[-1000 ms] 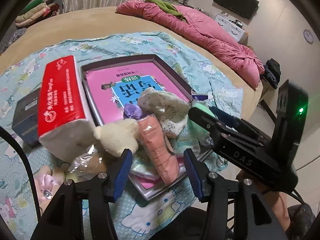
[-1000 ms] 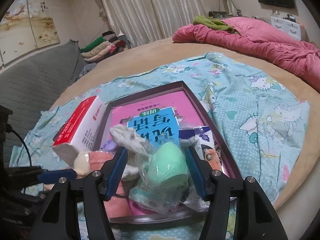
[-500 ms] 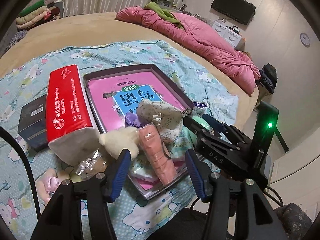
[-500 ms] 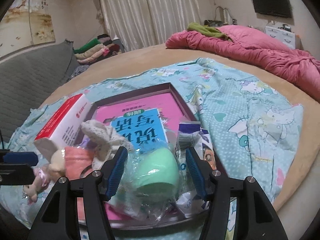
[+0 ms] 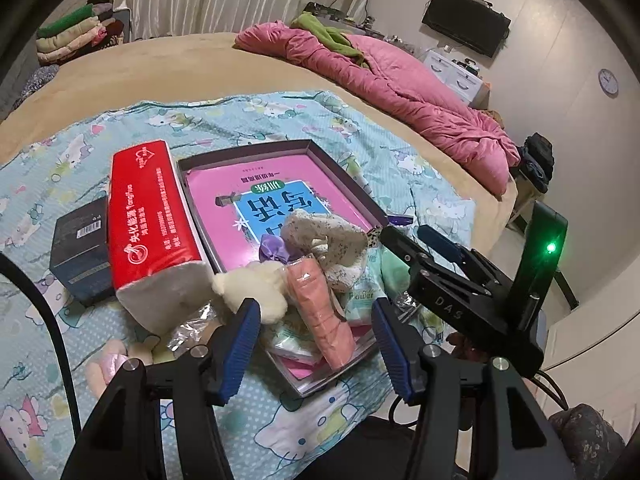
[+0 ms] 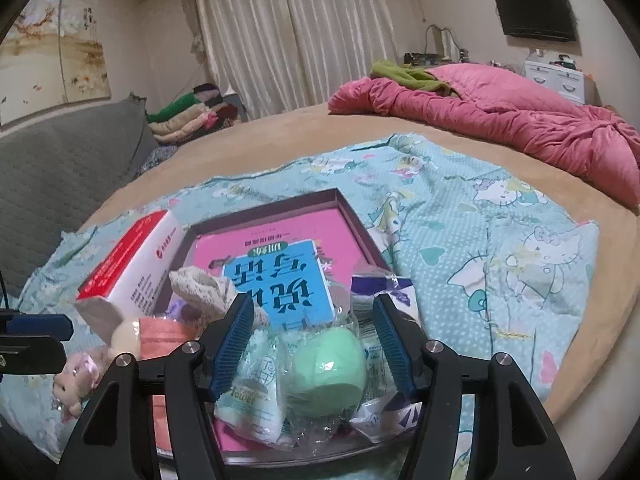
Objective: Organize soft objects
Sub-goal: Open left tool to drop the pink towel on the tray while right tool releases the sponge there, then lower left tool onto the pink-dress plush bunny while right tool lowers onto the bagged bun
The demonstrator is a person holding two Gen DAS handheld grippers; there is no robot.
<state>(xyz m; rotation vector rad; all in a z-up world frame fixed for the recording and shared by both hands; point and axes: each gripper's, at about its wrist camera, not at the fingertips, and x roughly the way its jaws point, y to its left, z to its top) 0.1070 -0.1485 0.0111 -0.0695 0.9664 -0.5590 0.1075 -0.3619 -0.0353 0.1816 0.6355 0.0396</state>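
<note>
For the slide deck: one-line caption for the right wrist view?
Right gripper, open, poised over a bagged green ball in the soft-toy-filled tray.

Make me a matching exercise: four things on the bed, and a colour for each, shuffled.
Things:
1. tissue pack
2. quilt
3. sponge
4. small box

Colours:
A. mint green
B. black
C. red and white
D. pink

Pairs: 1-C, 2-D, 3-A, 4-B
</note>
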